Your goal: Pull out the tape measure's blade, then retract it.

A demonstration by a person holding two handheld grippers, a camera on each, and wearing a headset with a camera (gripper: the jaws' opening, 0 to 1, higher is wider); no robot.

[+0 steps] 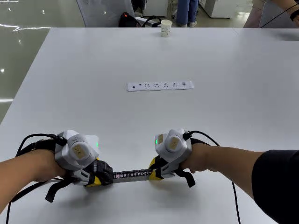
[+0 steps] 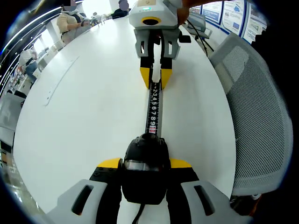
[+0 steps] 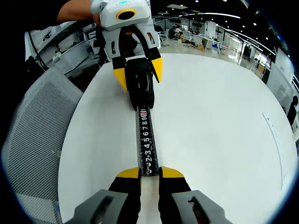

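While your left gripper (image 2: 145, 164) clamps the tape measure case (image 3: 139, 81), draw the right gripper (image 3: 149, 172), pinched on the blade (image 3: 145, 135) tip, straight rightward. Keep it level

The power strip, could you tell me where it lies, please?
In the head view the power strip lies mid-table, between the paper cup at the far edge and the tape measure.

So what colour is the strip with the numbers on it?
The blade is black with white numbers, clearest in the right gripper view.
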